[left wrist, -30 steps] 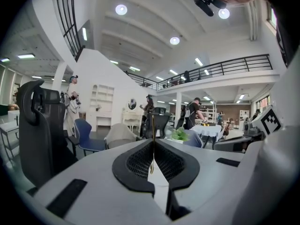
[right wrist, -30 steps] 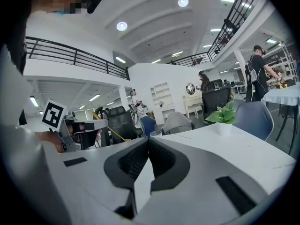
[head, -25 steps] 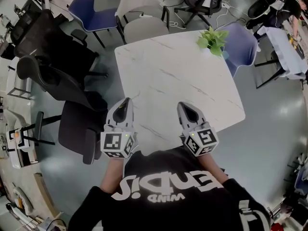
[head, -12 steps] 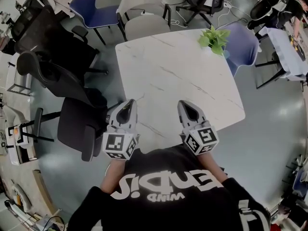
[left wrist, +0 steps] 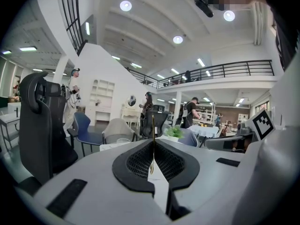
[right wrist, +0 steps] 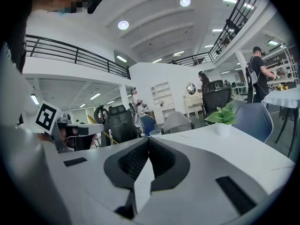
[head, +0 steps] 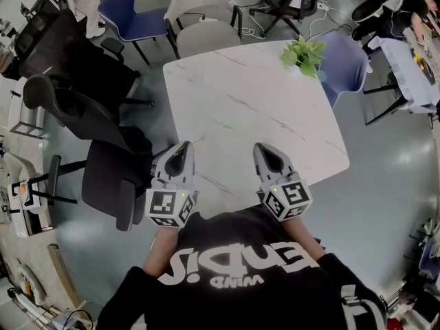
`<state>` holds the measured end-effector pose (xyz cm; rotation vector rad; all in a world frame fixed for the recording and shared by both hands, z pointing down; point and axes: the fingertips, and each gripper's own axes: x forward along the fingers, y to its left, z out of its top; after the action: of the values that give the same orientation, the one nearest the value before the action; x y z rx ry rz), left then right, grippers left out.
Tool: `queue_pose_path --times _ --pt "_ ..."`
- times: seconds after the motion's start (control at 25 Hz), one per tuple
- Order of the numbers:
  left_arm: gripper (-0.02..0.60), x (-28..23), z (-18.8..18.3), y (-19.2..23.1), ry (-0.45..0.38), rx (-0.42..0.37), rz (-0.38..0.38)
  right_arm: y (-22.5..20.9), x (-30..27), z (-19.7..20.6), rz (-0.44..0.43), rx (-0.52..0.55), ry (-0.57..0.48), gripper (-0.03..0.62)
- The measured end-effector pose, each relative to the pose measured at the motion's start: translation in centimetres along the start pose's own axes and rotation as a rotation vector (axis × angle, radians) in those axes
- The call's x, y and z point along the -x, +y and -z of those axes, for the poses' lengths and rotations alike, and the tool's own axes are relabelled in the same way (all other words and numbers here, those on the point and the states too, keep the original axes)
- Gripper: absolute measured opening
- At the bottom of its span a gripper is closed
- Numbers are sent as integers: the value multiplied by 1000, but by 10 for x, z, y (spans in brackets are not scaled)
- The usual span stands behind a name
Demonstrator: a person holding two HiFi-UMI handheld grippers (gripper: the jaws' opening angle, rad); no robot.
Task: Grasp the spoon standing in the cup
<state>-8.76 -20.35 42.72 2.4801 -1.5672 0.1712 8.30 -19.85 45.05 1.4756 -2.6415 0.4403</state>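
My left gripper hovers over the near edge of the white marble table. In the left gripper view its jaws are shut on a thin gold spoon. The spoon's bowl sits in the seam and its handle sticks out past the tips. An empty clear cup stands at the table's far side, left of those jaws; it also shows in the right gripper view. My right gripper is beside the left one, and its jaws are shut with nothing between them. The head view shows neither spoon nor cup clearly.
A small potted plant stands at the table's far right corner. Black office chairs crowd the left side. A blue chair and a grey chair stand beyond the table, another blue chair at right. People stand in the background.
The left gripper has drifted slightly to the right. The right gripper has kept still.
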Motion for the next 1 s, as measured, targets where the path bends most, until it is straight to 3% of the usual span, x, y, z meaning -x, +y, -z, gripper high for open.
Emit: queue_pose_path --times 1.0 --pt "18 1 -6 -5 -8 -1 7 -5 7 1 24 7 -6 12"
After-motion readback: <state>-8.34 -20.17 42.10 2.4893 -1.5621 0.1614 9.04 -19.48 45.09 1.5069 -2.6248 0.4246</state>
